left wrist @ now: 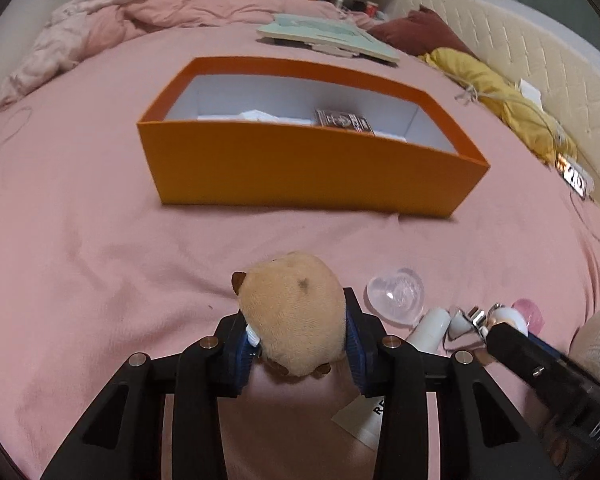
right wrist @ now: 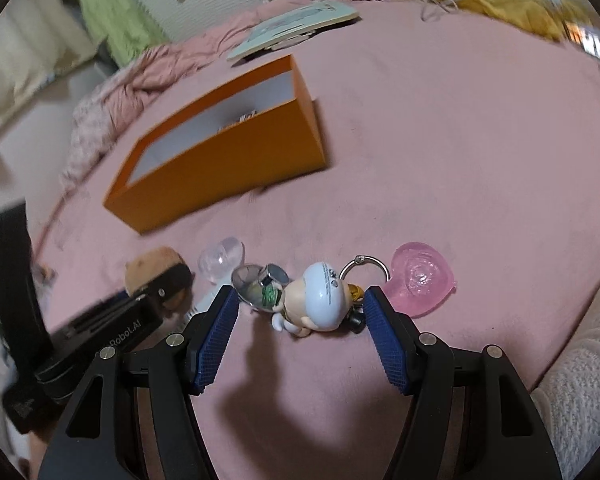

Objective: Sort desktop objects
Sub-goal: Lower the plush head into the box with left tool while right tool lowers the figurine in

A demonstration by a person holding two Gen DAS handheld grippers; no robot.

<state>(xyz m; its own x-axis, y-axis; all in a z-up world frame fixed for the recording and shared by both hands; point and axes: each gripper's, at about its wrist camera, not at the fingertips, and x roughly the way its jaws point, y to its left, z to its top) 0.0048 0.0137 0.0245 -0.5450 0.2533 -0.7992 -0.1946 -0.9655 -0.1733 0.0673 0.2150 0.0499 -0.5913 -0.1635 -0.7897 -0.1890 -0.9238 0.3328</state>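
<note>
My left gripper (left wrist: 298,322) is shut on a tan plush toy (left wrist: 294,310) just above the pink bedspread; it also shows in the right wrist view (right wrist: 152,266). My right gripper (right wrist: 298,302) is open, its jaws on either side of a white figurine keychain (right wrist: 320,296) with a metal ring (right wrist: 364,266). An open orange box (left wrist: 300,168) stands ahead, holding a dark card box (left wrist: 342,120) and white paper. A clear heart (left wrist: 396,292) and a pink heart (right wrist: 422,280) lie near the keychain.
A white tube (left wrist: 430,330) and a silver piece (right wrist: 256,280) lie beside the keychain. A pale green book (left wrist: 328,36) lies beyond the box. A yellow cloth (left wrist: 496,92), a dark red pillow (left wrist: 416,32) and a cream headboard (left wrist: 540,48) are at the right.
</note>
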